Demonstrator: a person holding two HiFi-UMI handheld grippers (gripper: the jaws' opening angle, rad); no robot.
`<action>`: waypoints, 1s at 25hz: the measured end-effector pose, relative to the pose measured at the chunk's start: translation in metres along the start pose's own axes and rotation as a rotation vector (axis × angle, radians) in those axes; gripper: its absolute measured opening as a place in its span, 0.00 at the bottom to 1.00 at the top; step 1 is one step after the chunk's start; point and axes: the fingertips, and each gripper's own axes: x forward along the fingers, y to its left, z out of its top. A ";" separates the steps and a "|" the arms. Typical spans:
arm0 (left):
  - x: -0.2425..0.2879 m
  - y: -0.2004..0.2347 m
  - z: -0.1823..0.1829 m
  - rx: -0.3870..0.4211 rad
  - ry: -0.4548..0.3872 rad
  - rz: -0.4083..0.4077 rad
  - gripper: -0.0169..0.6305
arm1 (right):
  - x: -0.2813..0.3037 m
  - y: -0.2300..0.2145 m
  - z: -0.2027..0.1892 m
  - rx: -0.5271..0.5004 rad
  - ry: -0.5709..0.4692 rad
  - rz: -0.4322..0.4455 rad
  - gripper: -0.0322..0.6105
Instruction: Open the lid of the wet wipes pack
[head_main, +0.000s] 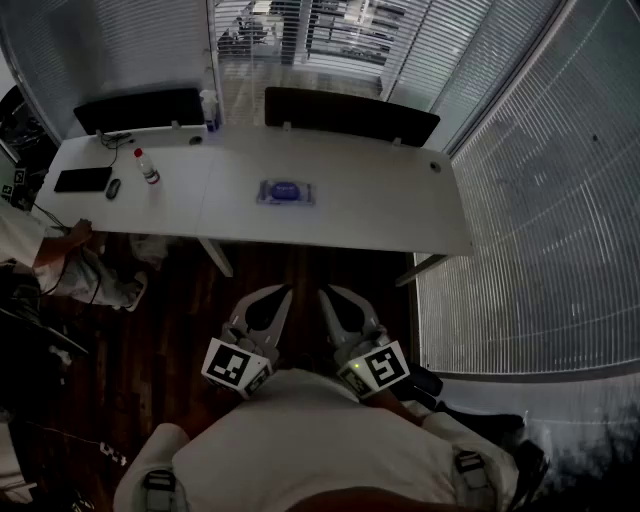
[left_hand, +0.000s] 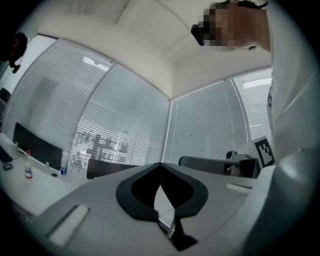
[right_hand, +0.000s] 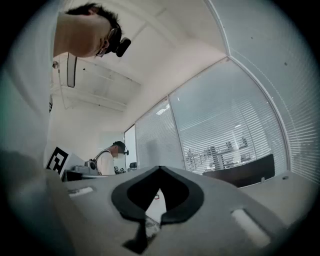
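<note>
I hold my left gripper (head_main: 278, 298) and my right gripper (head_main: 330, 298) side by side against my body, well short of the wet wipes pack (head_main: 285, 192). Both pairs of fingers are closed tip to tip, with nothing between them. The pack lies flat on the white bench (head_main: 380, 210). A small bottle (head_main: 147, 167) stands well to the left of the pack.

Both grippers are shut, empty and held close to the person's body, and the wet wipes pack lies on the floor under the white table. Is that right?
Not quite: the head view shows the wet wipes pack lying on top of the white table, not on the floor. The left gripper and right gripper are indeed shut, empty and close to the body.
</note>
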 end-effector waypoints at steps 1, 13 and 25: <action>0.001 0.000 0.001 0.003 -0.001 -0.004 0.03 | 0.000 -0.001 0.000 0.001 0.000 -0.001 0.05; 0.009 -0.006 0.004 -0.009 -0.005 -0.013 0.03 | -0.004 -0.008 0.003 0.024 -0.006 -0.012 0.05; 0.025 -0.029 -0.012 -0.002 0.040 -0.002 0.03 | -0.025 -0.022 -0.001 0.012 -0.019 -0.001 0.05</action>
